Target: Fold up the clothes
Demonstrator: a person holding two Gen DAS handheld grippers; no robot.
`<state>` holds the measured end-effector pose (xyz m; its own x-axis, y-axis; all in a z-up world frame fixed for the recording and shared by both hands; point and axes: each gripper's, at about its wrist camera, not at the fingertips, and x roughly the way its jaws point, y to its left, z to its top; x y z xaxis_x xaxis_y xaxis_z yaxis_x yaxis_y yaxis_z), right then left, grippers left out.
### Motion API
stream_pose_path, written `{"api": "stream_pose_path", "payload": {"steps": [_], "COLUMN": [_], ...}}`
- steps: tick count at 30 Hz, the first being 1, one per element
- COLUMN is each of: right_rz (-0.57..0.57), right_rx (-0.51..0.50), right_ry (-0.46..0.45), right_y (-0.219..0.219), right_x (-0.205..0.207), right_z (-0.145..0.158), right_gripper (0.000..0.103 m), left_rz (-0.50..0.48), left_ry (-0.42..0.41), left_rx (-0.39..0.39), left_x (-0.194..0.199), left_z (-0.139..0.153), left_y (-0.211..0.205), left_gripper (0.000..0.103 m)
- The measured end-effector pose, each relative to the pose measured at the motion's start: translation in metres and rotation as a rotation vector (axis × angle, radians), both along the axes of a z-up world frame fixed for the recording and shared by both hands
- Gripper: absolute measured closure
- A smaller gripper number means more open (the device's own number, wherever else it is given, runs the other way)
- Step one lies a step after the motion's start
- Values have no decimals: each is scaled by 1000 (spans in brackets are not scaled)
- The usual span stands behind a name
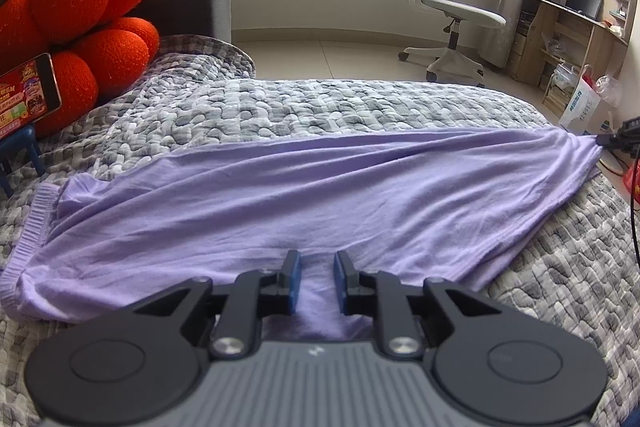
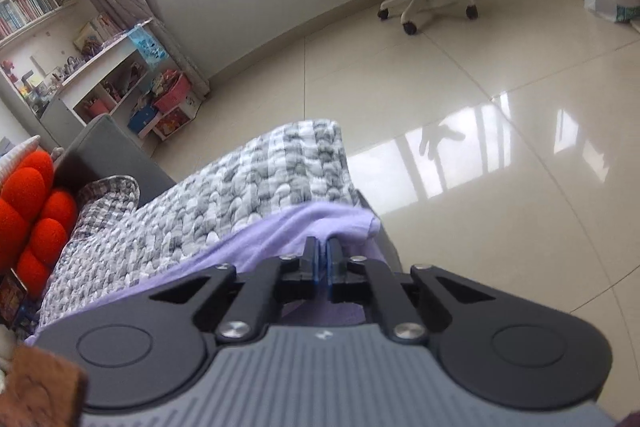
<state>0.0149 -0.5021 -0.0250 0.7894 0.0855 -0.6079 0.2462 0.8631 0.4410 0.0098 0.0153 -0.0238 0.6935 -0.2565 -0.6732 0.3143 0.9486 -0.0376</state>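
Note:
A lilac garment point(image 1: 320, 195) lies stretched across the grey quilted sofa cover point(image 1: 280, 107), its ribbed hem at the left. My left gripper point(image 1: 317, 267) is open just above the garment's near edge, with cloth between and under its blue pads. My right gripper point(image 2: 323, 255) is shut on a corner of the lilac garment point(image 2: 280, 231) and holds it at the sofa's edge. In the left wrist view the right gripper point(image 1: 618, 141) shows at the far right, pulling that corner taut.
An orange knotted cushion point(image 1: 80, 27) and a phone on a small blue stand point(image 1: 28, 95) sit at the left. An office chair point(image 1: 452, 11), a wooden desk point(image 1: 576, 27) and a paper bag point(image 1: 584, 107) stand on the tiled floor point(image 2: 480, 107) beyond.

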Motion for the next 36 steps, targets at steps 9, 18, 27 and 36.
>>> {"api": "stream_pose_path", "payload": {"steps": [9,18,27,36], "right_rz": [-8,-109,-49,-26], "right_rx": [-27,250,112,312], "right_ry": [46,52,-69,-29], "right_y": [3,-30,-20,-29], "right_x": [-4,-6,-4,-14], "right_z": [-34,-58,-28,-61], "right_gripper": [97,66,69,74], "left_rz": [5,5,3,4], "left_ry": [24,37,46,36], "left_rx": [-36,-60,-66,-61], "left_x": [4,5,8,7], "left_z": [0,0,0,-1], "left_y": [6,6,6,5], "left_gripper": [85,81,79,79]}}
